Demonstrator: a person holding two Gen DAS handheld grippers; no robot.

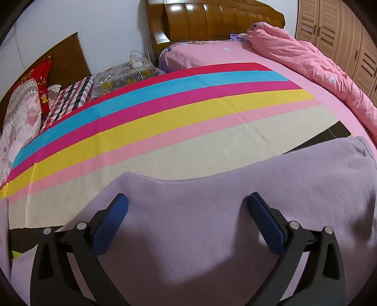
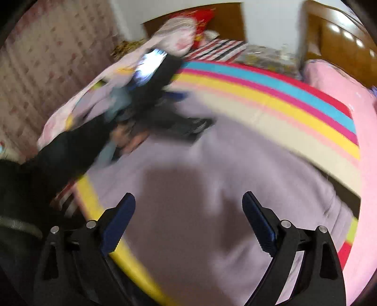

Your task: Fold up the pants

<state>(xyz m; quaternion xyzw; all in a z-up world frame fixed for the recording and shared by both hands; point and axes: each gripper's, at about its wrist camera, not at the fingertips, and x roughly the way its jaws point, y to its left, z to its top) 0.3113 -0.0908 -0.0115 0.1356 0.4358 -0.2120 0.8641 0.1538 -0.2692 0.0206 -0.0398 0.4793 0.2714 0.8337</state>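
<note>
Bedroom light falls on a bed [image 1: 306, 77] covered by a striped sheet [image 1: 165, 113], with a wooden headboard [image 1: 212, 21] and a pink quilt [image 1: 306, 61] bunched at the far side. Lilac pants [image 1: 212, 211] lie spread flat across the near part of the sheet, filling the lower half of both views.

Judging from the flat, single-looking layer, the step in hand is taking hold for a fold. To do it well, each tool should come down on an edge or corner of the cloth rather than its middle, pinch through all layers, and both should lift and carry over together so that the fold line stays straight and no creases are dragged in. The right view is blurred, so exact edges on that side are hard to place.

Left tool [image 1: 187, 200]: jaws stand wide apart, low over the pants, holding nothing; whether the tips touch the cloth I cannot tell. Right tool [image 2: 188, 200]: jaws likewise spread wide above the pants, empty. The left tool also shows in the right view [image 2: 162, 98], over the far part of the garment, well apart from the right one.
</note>
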